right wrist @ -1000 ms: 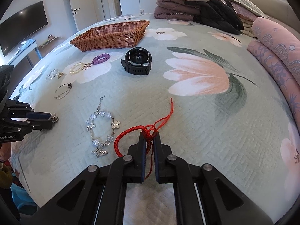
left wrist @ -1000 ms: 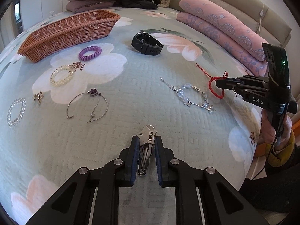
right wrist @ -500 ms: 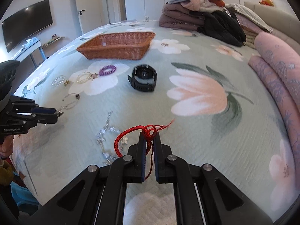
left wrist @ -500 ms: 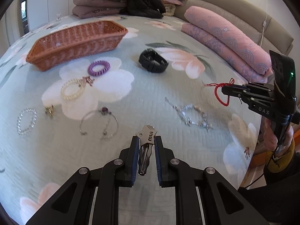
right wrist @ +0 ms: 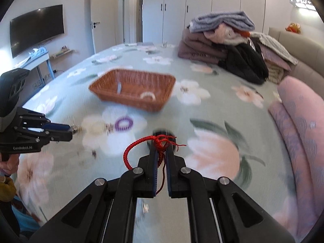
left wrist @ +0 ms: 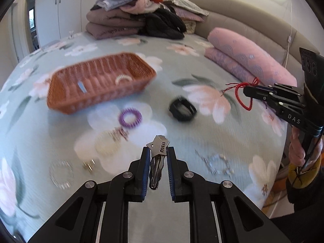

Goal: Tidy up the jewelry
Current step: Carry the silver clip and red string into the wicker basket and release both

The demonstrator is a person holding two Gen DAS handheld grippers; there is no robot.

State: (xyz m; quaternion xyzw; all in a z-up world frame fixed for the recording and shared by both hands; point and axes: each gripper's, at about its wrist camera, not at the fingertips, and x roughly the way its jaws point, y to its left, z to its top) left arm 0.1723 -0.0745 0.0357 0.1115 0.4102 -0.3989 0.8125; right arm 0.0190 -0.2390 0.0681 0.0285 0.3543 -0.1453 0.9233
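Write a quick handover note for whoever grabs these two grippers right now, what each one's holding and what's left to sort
Left gripper: shut on the silver hair clip, held above the bed.
Right gripper: shut on the red cord bracelet, also lifted.
Wicker basket: already holds two small pieces.
Left on the bedspread: purple coil tie, black watch, beaded bracelets and a few smaller pieces, blurred.
Next, probably: drop both held items into the basket.

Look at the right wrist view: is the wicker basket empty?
No: the wicker basket already holds a pale beaded ring and a small light-coloured strip.
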